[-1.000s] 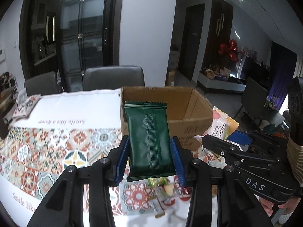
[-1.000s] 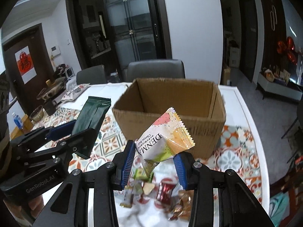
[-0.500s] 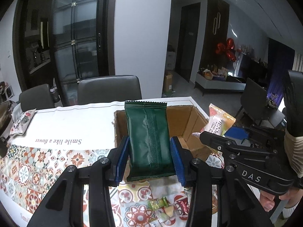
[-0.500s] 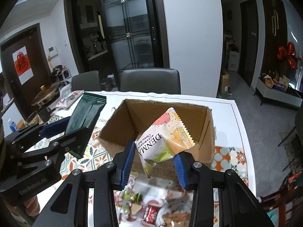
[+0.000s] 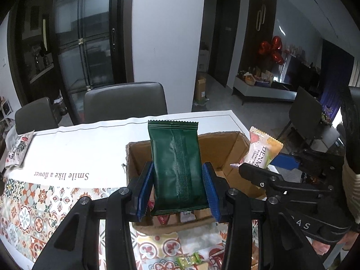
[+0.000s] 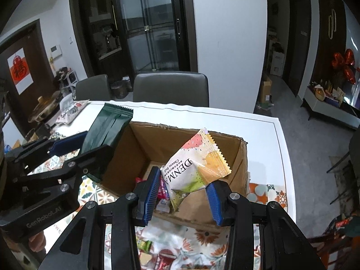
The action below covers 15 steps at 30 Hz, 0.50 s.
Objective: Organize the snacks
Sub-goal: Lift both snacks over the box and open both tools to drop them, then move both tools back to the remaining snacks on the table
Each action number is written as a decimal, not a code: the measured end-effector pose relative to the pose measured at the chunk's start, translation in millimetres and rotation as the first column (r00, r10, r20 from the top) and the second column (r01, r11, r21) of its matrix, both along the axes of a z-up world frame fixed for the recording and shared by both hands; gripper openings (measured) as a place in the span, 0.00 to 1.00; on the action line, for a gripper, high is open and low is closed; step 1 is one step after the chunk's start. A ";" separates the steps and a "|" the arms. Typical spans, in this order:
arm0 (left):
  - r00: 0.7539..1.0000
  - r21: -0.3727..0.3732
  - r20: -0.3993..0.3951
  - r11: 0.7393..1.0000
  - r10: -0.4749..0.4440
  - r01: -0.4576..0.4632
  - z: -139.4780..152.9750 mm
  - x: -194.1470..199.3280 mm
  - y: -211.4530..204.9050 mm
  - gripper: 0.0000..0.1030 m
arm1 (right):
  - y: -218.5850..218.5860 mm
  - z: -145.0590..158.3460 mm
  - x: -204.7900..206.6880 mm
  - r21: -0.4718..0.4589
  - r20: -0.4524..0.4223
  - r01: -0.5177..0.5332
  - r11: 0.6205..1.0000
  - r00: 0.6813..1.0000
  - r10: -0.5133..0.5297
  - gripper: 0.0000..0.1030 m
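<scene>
My left gripper (image 5: 177, 191) is shut on a dark green snack packet (image 5: 175, 166) and holds it upright over the near left part of an open cardboard box (image 5: 227, 155). My right gripper (image 6: 183, 193) is shut on a white, pink and orange Denma cheese ball packet (image 6: 193, 166), held above the open box (image 6: 144, 148). The green packet (image 6: 105, 130) and the left gripper (image 6: 67, 155) show at the left of the right wrist view. A few small wrapped snacks lie on the box floor (image 6: 162, 193).
The box stands on a table with a patterned tile cloth (image 5: 33, 207) and a white runner (image 5: 90, 148). Loose wrapped candies (image 5: 191, 258) lie on the cloth in front of the box. Grey chairs (image 5: 126, 101) stand behind the table. A printed pouch (image 5: 18, 146) lies at the far left.
Both grippers have risen and moved forward with their packets, from in front of the box to above its open top. The box floor with its snacks now shows.
</scene>
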<state>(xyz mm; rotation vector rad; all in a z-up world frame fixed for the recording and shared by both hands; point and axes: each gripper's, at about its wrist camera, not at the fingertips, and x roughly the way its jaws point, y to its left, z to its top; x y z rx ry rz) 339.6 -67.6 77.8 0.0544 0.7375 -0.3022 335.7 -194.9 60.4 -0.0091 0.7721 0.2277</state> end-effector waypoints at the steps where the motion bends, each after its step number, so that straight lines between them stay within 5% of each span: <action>1: 1.000 0.006 -0.004 1.000 0.002 -0.002 -1.2 2.9 -1.5 0.42 | -1.3 -1.7 3.8 -0.003 -0.007 0.001 1.000 1.000 -0.001 0.40; 4: 1.000 0.052 -0.007 0.999 0.014 -0.013 -4.3 9.4 -5.5 0.45 | -3.6 -5.5 12.7 0.002 -0.022 0.015 1.000 1.000 -0.015 0.40; 6: 0.999 0.061 -0.008 0.998 0.033 -0.033 -4.7 11.5 -5.6 0.64 | -5.6 -8.5 17.8 -0.008 -0.035 0.029 1.000 0.999 -0.030 0.48; 8: 0.999 0.062 0.001 0.997 0.049 -0.049 -5.1 8.3 -1.6 0.64 | -8.7 -12.7 23.0 -0.023 -0.059 0.053 0.998 0.997 -0.054 0.63; 15: 0.998 0.083 0.016 0.995 0.056 -0.057 -2.9 -22.1 6.1 0.64 | -11.8 -11.1 -0.8 -0.022 -0.009 0.082 0.996 0.997 -0.082 0.63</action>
